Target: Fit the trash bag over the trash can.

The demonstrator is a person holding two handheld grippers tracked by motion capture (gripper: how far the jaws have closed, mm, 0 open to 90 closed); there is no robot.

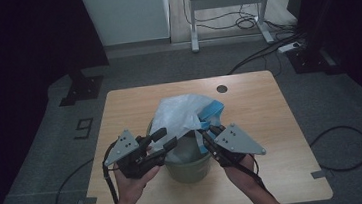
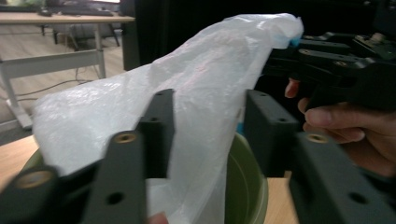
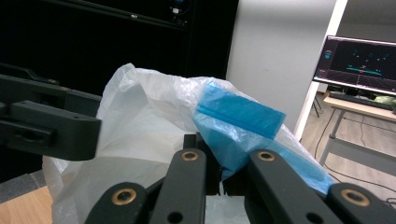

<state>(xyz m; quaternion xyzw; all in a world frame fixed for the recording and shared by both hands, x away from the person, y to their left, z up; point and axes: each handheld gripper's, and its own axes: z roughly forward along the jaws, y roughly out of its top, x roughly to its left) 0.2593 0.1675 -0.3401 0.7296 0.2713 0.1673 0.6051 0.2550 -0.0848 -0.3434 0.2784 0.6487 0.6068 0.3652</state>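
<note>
Left tongs (image 1: pixel 165 139) apart astride white bag (image 1: pixel 180 113) over green bucket (image 1: pixel 190 167), right tongs (image 1: pixel 211 130) clamped on it.

high view: up above the person's side, looking forward and down on the whole table (image 1: pixel 133 99), fairly far off
left gripper view: right up close, looking along its jaws at the bag (image 2: pixel 187 93)
right gripper view: just as close, facing the bag from the other side
shared: all three catch the bag
</note>
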